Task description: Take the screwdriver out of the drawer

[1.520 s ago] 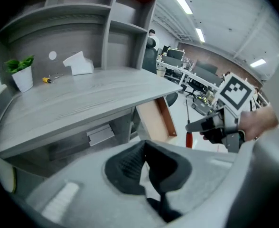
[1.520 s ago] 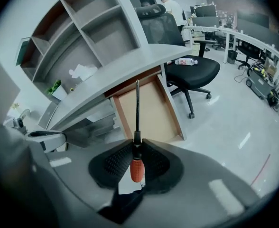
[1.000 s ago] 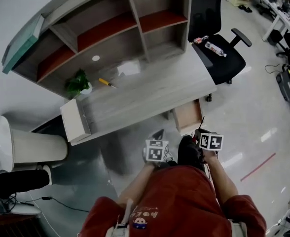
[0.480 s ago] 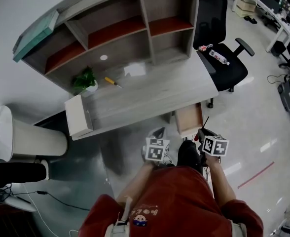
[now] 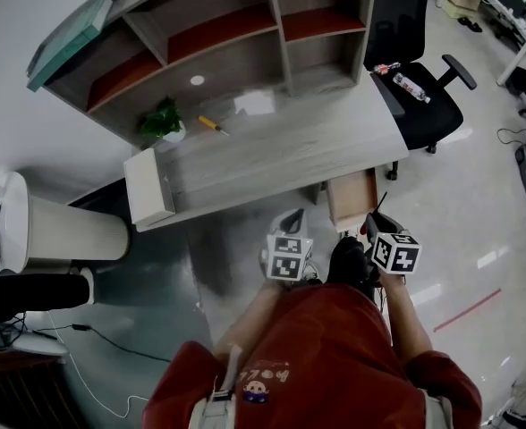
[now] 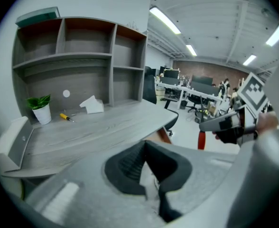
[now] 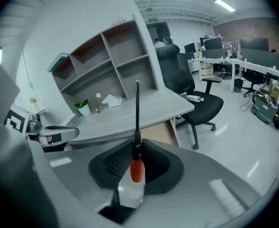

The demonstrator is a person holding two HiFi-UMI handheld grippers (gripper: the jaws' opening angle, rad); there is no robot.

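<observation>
Head view: drawer stands open under tabletop. Right tongs carry the screwdriver just by the drawer's front; left tongs are beside them.
Left gripper view: jaws together, nothing between.
Right gripper view: pads clamped on the red handle's neck, shaft pointing out past the tips.
Judgement: hold firm and keep the shaft clear of the tabletop edge.

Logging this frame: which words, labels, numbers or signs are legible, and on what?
No text reads clearly.
Shirt print: letters too blurred to read.
Bottle label, on the chair: too small.
Left cube, right cube: square marker patterns, no letters.
</observation>
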